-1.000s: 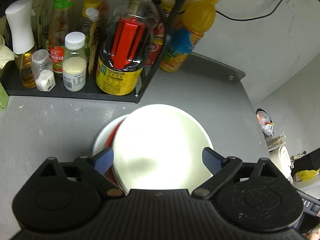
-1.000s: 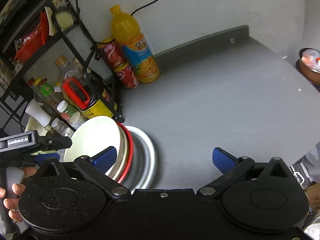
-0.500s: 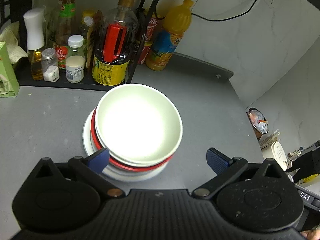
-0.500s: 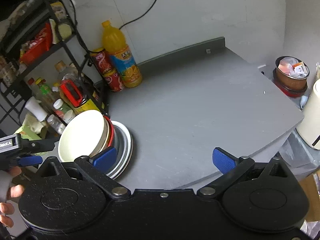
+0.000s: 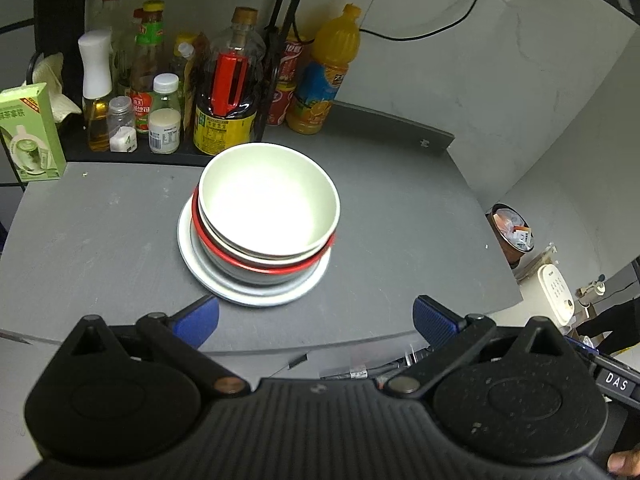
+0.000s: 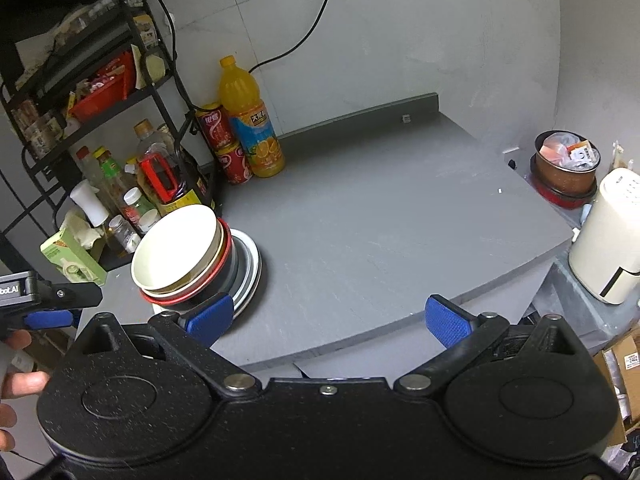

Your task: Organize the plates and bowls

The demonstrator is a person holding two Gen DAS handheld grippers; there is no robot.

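In the left wrist view, the left tool (image 5: 316, 318) has drawn back from the crockery: a second ago its blue-padded fingers flanked the pale cream bowl (image 5: 269, 204), and now they stand spread wide and empty over the near edge of the grey table (image 5: 400, 208), well short of the stack. The bowl sits nested upright in a red-rimmed bowl (image 5: 256, 258), which rests on a white round plate (image 5: 256, 294). The stack stands in front of the black wire rack (image 5: 280, 40) of sauce bottles, with the orange juice bottle (image 5: 326, 80) behind it to the right. That release suggests the stacking step is finished, and nothing else loose shows on the table, so the task looks close to done

In the right wrist view, the right tool (image 6: 328, 318) has also pulled away and higher, taking in more of the table than before. Its fingers gape wide with nothing between them. The same stack (image 6: 188, 256) lies ahead to the left, just beyond the left fingertip (image 6: 210, 314), while the left tool (image 6: 48, 308) shows at the far left edge, held by a hand (image 6: 16, 384)
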